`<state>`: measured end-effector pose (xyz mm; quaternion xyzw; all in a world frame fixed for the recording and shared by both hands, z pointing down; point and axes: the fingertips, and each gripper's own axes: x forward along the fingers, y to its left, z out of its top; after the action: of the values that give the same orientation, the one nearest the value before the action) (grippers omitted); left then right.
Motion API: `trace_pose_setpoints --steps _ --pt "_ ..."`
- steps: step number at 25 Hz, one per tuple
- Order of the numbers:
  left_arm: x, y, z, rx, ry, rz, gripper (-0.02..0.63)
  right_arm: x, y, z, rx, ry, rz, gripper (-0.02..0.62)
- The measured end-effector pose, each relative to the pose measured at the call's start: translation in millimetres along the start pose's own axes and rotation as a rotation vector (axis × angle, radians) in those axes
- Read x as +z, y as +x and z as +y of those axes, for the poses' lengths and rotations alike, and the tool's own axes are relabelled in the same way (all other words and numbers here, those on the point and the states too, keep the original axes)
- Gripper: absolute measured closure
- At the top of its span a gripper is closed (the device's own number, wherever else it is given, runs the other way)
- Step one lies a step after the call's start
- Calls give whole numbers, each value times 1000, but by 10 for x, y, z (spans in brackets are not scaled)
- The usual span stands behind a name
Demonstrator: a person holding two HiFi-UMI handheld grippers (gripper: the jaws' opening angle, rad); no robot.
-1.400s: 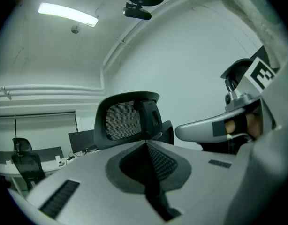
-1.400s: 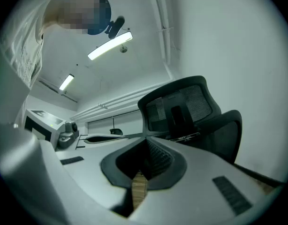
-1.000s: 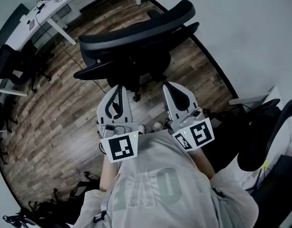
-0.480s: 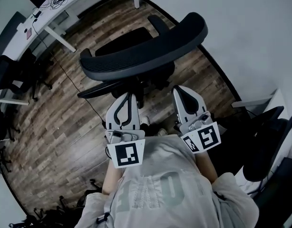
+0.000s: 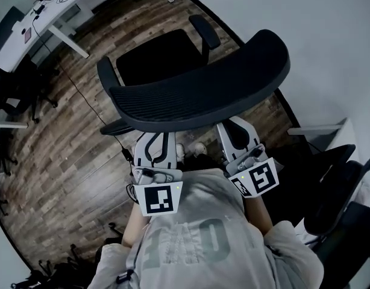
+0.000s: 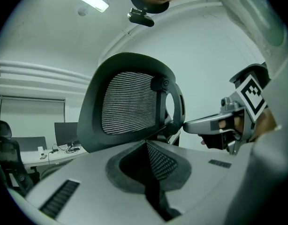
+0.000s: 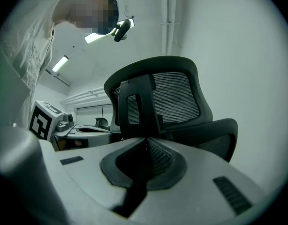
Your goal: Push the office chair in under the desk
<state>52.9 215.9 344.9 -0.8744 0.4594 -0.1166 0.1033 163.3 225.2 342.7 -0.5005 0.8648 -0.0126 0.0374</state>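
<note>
Left gripper [image 6: 146, 145] and right gripper [image 7: 145, 142], fingers together, empty; black mesh-backed office chair [image 5: 197, 95] directly ahead of fingertips.

— What carries everything here?
— A floor [image 5: 64, 161] of dark wood planks.
— What stands on it?
— The office chair [image 5: 197, 92], mid-floor, its base hidden beneath its own backrest. A white desk [image 5: 19, 32] stands on slanted legs at the far left corner, well apart from that chair. More dark chairs [image 5: 16, 95] line the left edge.
— Anything lying loose?
— A thin dark line, probably a cable [image 5: 82, 95], crosses the planks between them.
</note>
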Motion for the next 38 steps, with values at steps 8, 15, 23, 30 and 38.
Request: trace_pose_setpoints --steps 8,15,23,30,38 --pt "52 -2 -26 27 -6 29 589 115 -48 -32 132 -40 37 574" --pt "208 -56 167 -6 98 156 488 352 -84 -94 266 -176 151 416" --pt "-15 -81 334 -110 517 508 443 285 156 -421 367 -659 418 410" --pt "-180 16 260 -157 656 639 449 -77 276 -505 450 -974 549 410" --pt "-224 79 289 -159 652 674 454 -56 385 -556 370 -1182 564 490"
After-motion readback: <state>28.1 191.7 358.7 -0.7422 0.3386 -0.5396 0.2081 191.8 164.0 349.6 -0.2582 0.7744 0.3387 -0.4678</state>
